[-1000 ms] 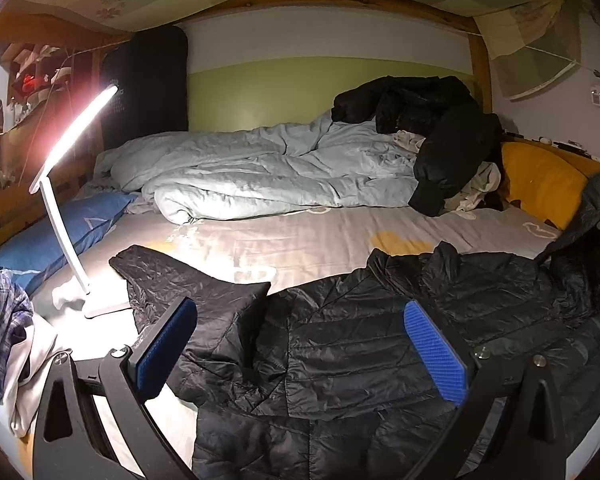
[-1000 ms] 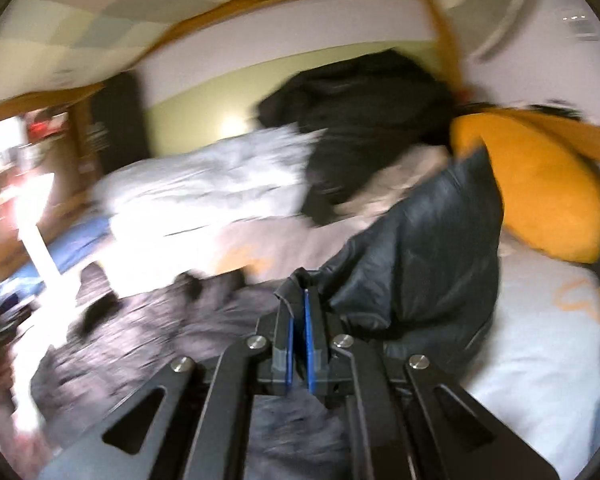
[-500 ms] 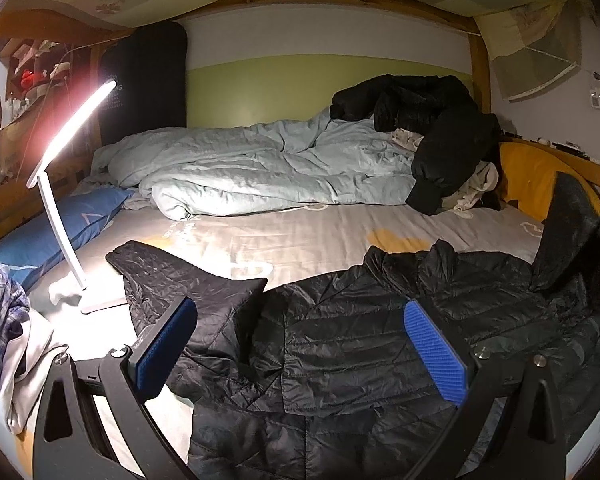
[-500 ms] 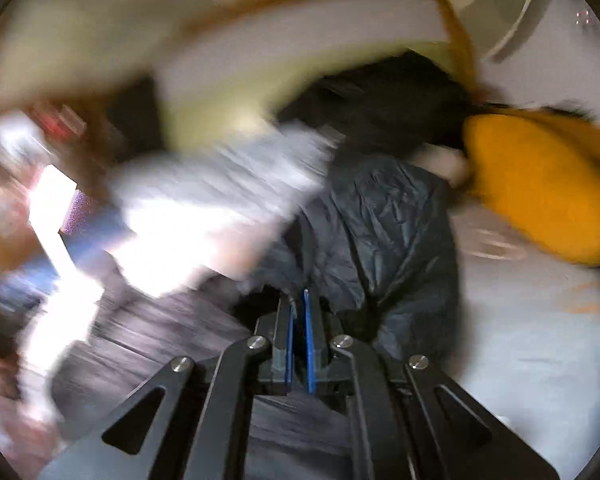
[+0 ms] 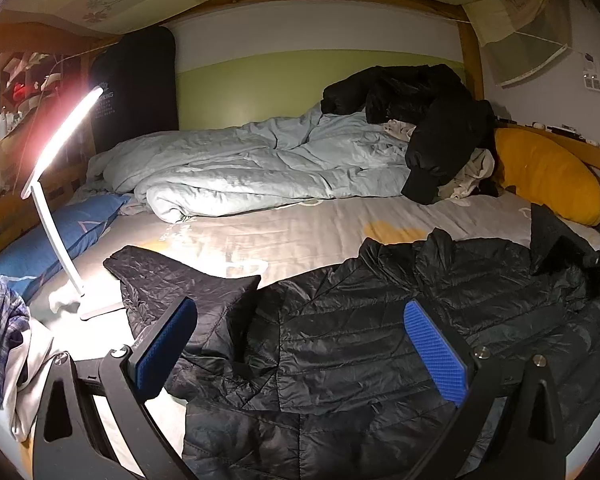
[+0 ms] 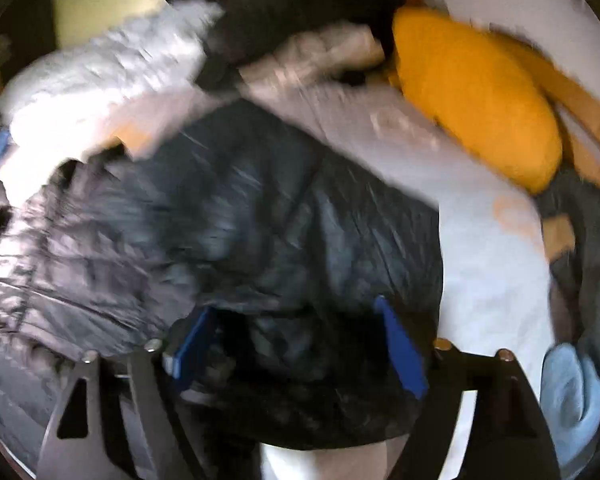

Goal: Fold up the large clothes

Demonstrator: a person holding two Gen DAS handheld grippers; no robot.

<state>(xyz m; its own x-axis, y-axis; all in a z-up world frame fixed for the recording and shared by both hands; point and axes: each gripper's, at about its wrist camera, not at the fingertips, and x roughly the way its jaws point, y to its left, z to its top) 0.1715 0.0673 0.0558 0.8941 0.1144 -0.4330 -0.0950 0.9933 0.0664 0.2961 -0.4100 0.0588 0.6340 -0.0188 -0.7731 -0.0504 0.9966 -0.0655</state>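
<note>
Both claws wide, right claw [image 6: 296, 354] just released jacket [image 6: 236, 216]

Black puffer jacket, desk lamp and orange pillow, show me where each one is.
Black puffer jacket [image 5: 360, 332], left wrist view, middle of its quilted body.
Desk lamp [image 5: 66, 136], left wrist view, lit bar of its head.
Orange pillow [image 5: 544, 172], left wrist view, centre of its cover.

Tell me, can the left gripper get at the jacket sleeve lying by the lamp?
Probably yes. The left gripper is open and hovers over the black jacket; the sleeve lies flat just ahead to its left, nothing on top. The lamp base stands beside it, so go carefully.
</note>
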